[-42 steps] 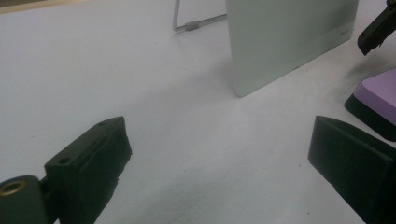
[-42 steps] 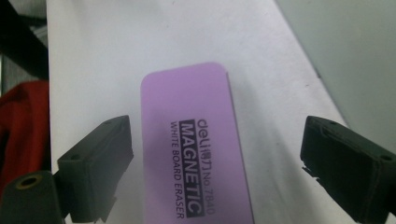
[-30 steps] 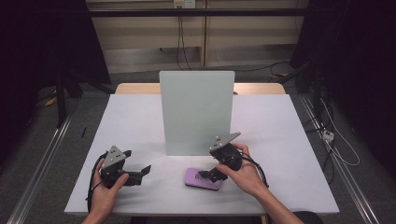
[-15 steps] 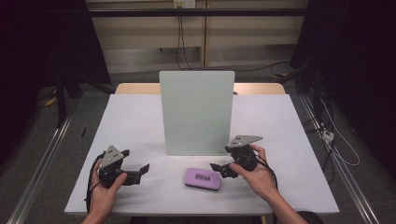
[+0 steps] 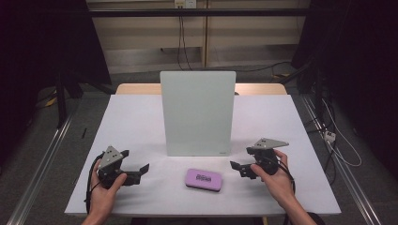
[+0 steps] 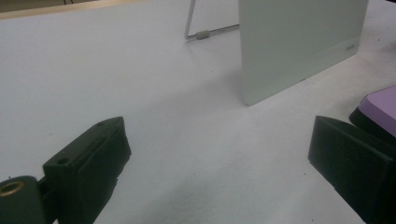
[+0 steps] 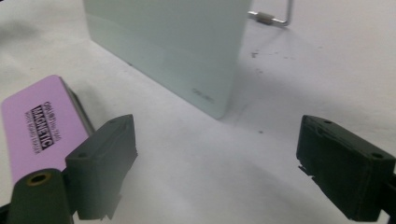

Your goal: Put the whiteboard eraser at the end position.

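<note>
Where it lies flat, purple eraser point(image 7: 35, 126) reads "MAGNETIC".

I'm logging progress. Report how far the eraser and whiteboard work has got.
Done: the purple eraser lies flat on the table before the upright whiteboard, whose face looks clean. In hand: nothing; left gripper and right gripper flank the eraser, jaws open and empty. Left: nothing that I can see.
</note>
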Tool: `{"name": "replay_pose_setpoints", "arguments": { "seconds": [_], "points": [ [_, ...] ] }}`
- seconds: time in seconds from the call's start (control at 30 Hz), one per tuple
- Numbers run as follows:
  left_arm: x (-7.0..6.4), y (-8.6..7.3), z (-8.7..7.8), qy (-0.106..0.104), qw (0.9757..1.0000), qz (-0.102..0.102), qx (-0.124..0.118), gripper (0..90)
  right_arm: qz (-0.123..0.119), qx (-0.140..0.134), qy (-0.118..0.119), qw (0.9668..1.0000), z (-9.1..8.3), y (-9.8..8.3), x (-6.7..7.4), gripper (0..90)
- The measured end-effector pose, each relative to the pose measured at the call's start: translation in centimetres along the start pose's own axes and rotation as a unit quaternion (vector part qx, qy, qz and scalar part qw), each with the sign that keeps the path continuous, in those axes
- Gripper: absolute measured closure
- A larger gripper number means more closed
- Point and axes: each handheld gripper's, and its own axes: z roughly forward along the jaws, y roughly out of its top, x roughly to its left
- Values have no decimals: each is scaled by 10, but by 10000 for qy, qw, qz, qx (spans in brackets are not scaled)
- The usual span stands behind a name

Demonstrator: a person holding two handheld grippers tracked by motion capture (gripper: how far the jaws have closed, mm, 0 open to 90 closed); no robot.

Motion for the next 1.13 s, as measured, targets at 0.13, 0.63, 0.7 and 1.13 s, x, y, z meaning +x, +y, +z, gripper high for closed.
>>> {"name": "replay_pose_setpoints", "arguments": {
  "seconds": [0.13,0.63,0.7,1.13],
  "points": [
    [1,0,0,32,10000,3,-13,48,55,-36,-122,9999,-6,-4,-6,123],
    [3,0,-1,98,9999,-11,-41,48,349,-254,-545,9976,-24,-24,-27,120],
    [3,0,-2,112,9999,-12,-48,48,343,-317,-580,9972,-26,-25,-26,116],
    [3,0,-2,85,9999,-65,-31,48,413,-373,-668,9962,-28,-30,-29,96]
  ]
}}
